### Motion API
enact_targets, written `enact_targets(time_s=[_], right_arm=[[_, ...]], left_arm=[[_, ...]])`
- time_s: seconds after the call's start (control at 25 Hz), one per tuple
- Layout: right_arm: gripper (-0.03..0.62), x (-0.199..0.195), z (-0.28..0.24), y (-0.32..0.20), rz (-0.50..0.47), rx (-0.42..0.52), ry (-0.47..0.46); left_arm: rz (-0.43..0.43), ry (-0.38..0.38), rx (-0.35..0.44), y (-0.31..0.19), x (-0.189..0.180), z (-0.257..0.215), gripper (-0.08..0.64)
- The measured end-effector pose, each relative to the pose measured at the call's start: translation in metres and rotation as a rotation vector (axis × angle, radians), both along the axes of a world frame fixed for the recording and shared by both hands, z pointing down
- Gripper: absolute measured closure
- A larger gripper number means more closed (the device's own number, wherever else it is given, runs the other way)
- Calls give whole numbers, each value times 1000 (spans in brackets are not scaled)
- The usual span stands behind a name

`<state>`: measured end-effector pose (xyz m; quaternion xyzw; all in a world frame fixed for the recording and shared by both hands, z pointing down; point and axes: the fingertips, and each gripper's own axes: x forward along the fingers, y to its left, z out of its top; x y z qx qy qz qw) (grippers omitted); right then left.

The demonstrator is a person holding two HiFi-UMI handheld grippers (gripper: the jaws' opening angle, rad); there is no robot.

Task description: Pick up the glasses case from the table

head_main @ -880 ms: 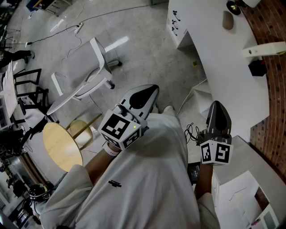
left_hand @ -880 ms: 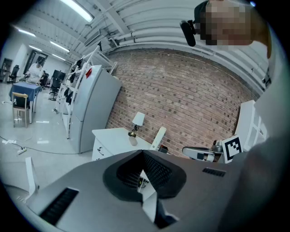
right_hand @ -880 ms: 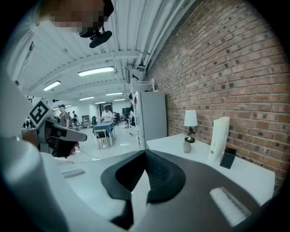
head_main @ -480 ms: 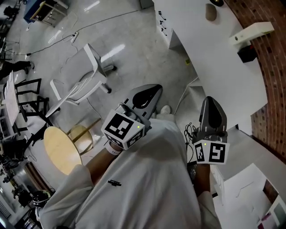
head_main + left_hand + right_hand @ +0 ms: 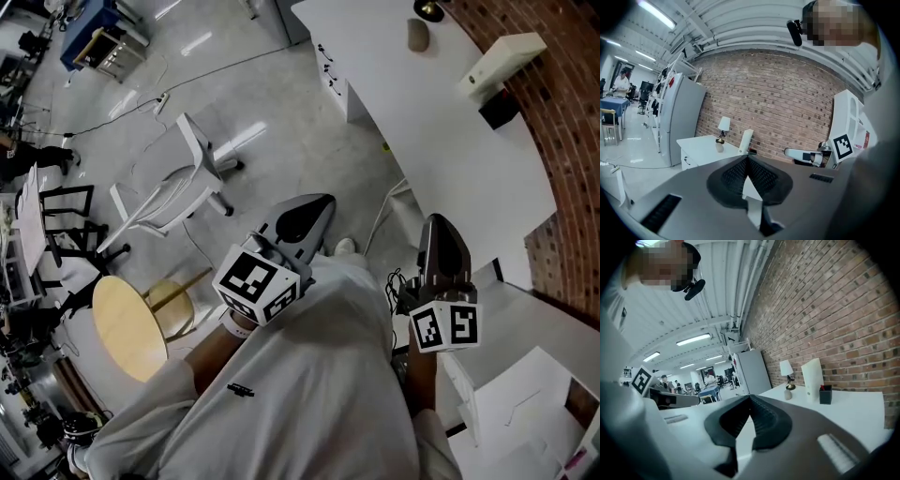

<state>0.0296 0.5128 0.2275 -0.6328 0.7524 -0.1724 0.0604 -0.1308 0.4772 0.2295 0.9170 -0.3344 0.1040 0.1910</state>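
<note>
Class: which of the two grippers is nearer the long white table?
The right gripper, its tip at the white table's edge in the head view; the left gripper hangs over open floor, farther away.

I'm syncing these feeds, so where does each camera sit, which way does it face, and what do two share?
Head view: on the person's head, facing steeply down at floor and table; shows torso, left gripper, right gripper.
Left gripper view: on that gripper, facing along its shut jaws toward brick wall; right gripper at right.
Right gripper view: on that gripper, along its shut jaws beside the wall; left gripper at left.
Shared: both gripper views show the lamp.
</note>
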Motion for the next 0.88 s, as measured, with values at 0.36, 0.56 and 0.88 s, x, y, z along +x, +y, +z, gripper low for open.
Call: enact_targets(time_s=[0.36, 0.56, 0.88], right_arm=[[581, 1, 18, 13, -53, -23, -9], [581, -8, 20, -15, -71, -29, -10], [581, -20, 23, -100, -77, -38, 11]], left_arm=[[-25, 4, 18, 9, 8, -3, 554], [-52, 24, 2, -16, 2, 2, 554], [-58, 50, -21, -99, -2, 9, 554]])
